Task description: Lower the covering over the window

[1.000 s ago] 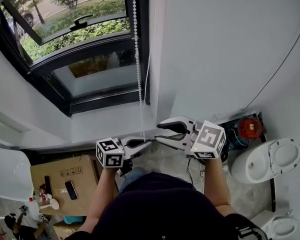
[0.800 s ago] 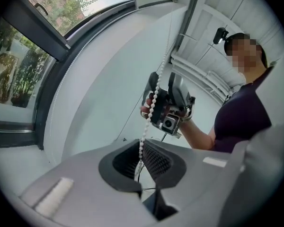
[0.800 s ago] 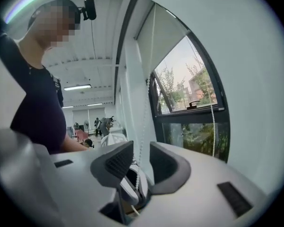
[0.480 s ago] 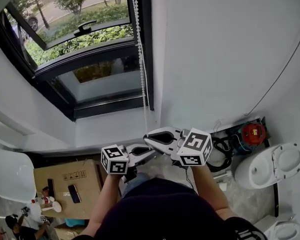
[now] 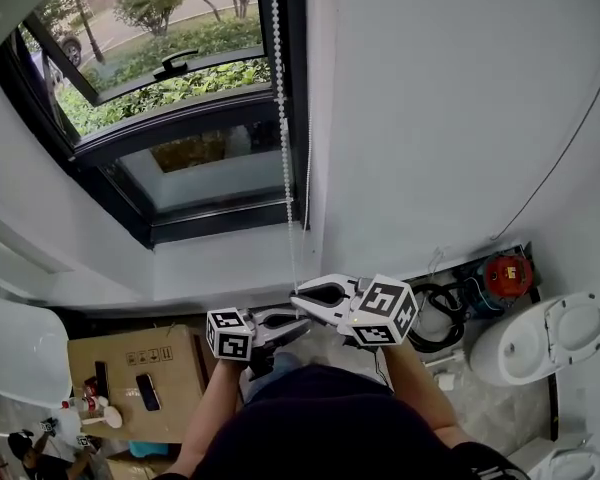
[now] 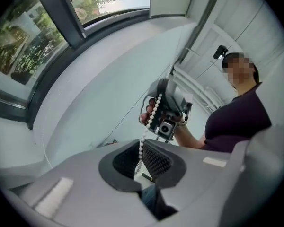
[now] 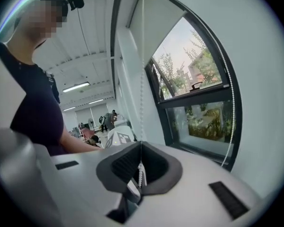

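Note:
A white bead chain (image 5: 283,138) hangs down the right side of the dark-framed window (image 5: 160,118). My right gripper (image 5: 300,291) is shut on the chain just below the sill, its jaws having just closed on it. In the right gripper view the beads (image 7: 141,171) are pinched between the pads and run straight up toward the raised white blind (image 7: 158,22). My left gripper (image 5: 292,319) is shut on the same chain (image 6: 142,148) slightly lower. From it the beads rise to the right gripper (image 6: 164,111).
The chain's other strand (image 7: 229,126) hangs beside the window frame. A white sill (image 5: 220,258) lies under the window. On the floor below are a cardboard box (image 5: 130,363), a white round seat (image 5: 20,353), a red device (image 5: 507,271) and a white fixture (image 5: 545,343).
The right gripper's jaws, wide open a second ago, have closed on the bead chain. Both grippers have sunk a little and drawn closer together.

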Action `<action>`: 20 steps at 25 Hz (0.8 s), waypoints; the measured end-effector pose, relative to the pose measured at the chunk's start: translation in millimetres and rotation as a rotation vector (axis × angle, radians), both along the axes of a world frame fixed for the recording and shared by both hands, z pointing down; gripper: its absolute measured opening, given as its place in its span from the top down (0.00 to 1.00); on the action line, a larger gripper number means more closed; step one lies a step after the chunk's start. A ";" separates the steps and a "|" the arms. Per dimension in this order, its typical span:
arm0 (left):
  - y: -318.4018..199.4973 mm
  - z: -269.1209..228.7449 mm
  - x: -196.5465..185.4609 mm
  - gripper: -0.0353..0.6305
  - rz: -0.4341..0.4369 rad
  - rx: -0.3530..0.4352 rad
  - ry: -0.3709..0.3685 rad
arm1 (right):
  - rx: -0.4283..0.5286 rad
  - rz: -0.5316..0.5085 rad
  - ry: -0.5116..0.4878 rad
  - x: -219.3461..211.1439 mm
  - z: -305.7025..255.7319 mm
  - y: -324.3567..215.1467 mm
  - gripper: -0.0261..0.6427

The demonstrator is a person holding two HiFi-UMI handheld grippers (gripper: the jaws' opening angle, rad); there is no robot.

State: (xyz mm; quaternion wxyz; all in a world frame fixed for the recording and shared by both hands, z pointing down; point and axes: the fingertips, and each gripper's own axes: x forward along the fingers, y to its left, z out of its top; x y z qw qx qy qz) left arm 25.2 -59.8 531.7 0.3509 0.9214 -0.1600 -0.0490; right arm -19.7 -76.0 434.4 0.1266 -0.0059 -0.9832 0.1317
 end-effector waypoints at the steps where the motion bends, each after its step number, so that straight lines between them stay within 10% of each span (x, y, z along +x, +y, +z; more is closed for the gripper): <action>1: 0.5 -1.0 0.4 0.92 -0.003 0.004 0.011 | -0.004 0.000 -0.004 1.4 -0.1 -1.1 0.94; 10: 11.4 18.0 9.3 0.92 0.064 0.020 -0.145 | -0.035 0.017 0.055 11.5 26.5 -10.6 0.94; 20: 11.4 15.1 7.4 0.92 0.056 0.038 -0.146 | -0.024 -0.005 0.074 16.2 29.0 -14.0 0.94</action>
